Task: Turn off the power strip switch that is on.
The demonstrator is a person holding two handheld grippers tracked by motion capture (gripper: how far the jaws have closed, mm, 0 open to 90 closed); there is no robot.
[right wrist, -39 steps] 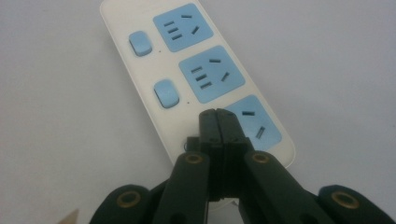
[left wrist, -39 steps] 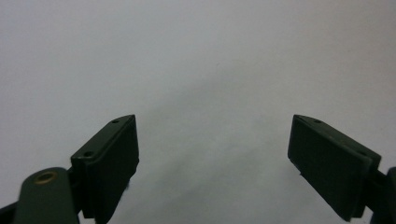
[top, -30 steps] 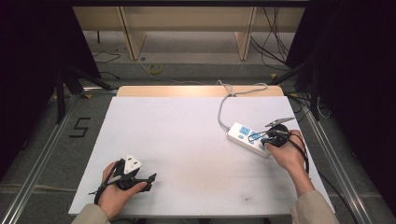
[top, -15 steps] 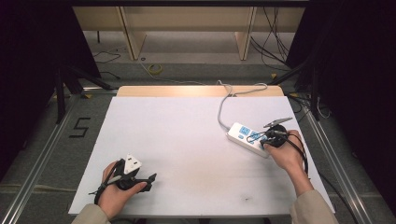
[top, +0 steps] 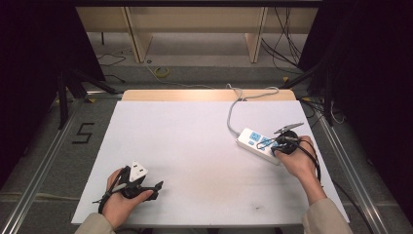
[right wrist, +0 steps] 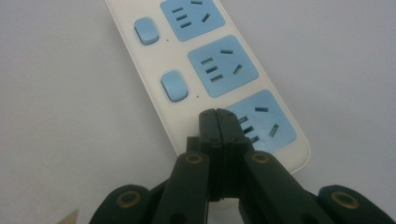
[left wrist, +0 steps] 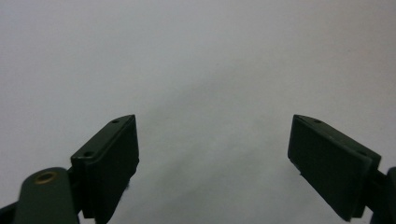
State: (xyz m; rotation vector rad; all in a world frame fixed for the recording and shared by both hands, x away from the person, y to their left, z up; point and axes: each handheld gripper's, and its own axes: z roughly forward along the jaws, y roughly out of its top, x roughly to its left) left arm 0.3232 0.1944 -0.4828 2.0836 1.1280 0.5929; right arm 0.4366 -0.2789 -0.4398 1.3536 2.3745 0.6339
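The right gripper [right wrist: 216, 114], jaws pressed together on nothing, points its tip at the nearest switch spot of the power strip [top: 258, 144] (at the table's [top: 195, 146] right side), likely to press it. The left gripper [left wrist: 212, 154] idles, jaws wide.

Loads of open white table [top: 195, 146] across the middle and left; only the power strip [top: 258, 144] and its cord [top: 234, 105] crowding center-right.
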